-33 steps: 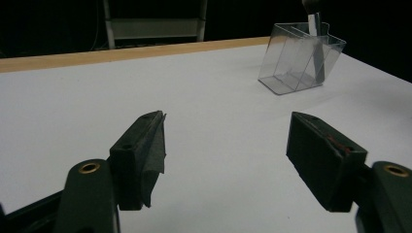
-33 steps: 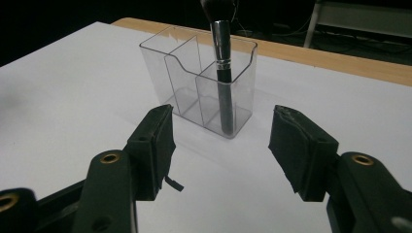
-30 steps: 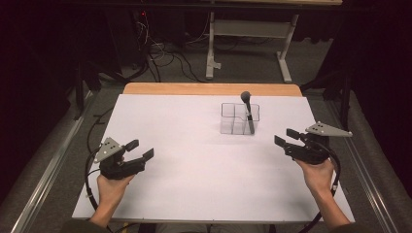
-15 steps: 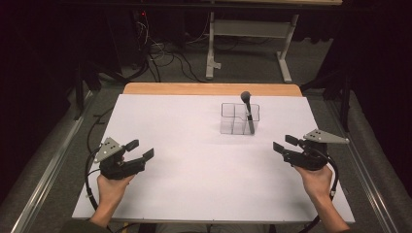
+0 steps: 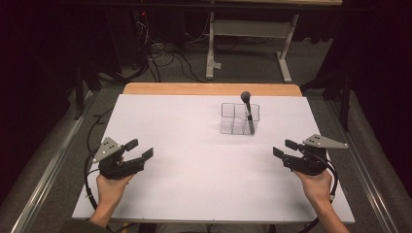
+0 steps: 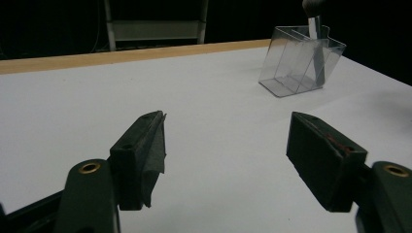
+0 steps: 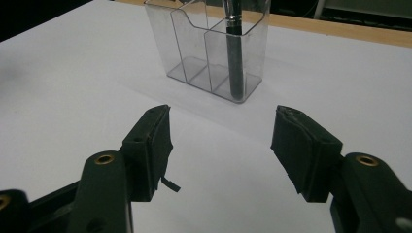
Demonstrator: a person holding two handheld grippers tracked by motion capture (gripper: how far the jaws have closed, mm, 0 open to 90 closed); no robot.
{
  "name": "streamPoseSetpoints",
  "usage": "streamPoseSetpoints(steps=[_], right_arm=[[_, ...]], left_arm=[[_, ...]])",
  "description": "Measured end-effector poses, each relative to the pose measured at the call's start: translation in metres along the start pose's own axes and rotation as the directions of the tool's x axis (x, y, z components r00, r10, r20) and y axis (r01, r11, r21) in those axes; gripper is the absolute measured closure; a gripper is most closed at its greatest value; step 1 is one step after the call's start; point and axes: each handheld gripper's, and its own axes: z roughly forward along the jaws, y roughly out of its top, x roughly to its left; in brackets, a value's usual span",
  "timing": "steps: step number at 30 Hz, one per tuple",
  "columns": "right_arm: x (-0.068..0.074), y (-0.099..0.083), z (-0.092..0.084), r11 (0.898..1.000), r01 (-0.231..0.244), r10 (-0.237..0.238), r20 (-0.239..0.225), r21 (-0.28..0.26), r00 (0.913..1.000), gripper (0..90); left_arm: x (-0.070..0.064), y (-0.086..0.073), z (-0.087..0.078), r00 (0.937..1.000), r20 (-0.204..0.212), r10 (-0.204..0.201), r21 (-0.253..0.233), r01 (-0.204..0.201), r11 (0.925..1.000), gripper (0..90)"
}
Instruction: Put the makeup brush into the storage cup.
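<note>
A clear plastic organizer with several compartments stands on the white table, right of centre toward the back. A dark makeup brush stands upright in its right-hand compartment, head up. The organizer lies far ahead and to the right in the left gripper view, and the organizer with the brush sits close ahead in the right gripper view. My left gripper rests open at the table's left front, holding nothing. My right gripper is open at the right front, jaws pointing left toward the organizer, also holding nothing.
A wooden strip runs along the table's far edge. Behind it stand a metal frame and cables on the dark floor. Metal rails flank the table on both sides.
My right gripper has drawn back toward the front edge and slightly right. The left gripper has stayed where it was.
</note>
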Motion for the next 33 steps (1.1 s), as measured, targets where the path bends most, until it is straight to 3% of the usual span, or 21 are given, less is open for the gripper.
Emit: streamPoseSetpoints(steps=[20, 33], right_arm=[[-0.001, -0.019, 0.003, 1.000, 0.000, 0.000, 0.011, 0.012, 0.9999, 37.9], [-0.004, -0.028, 0.001, 1.000, -0.007, 0.008, 0.029, -0.013, 0.9996, 34.9]], left_arm=[[-0.001, 0.000, -0.001, 1.0000, 0.003, 0.009, 0.001, -0.009, 1.0000, 30.4], [0.000, 0.000, 0.000, 1.0000, -0.002, 0.009, 0.001, -0.009, 1.0000, 30.4]])
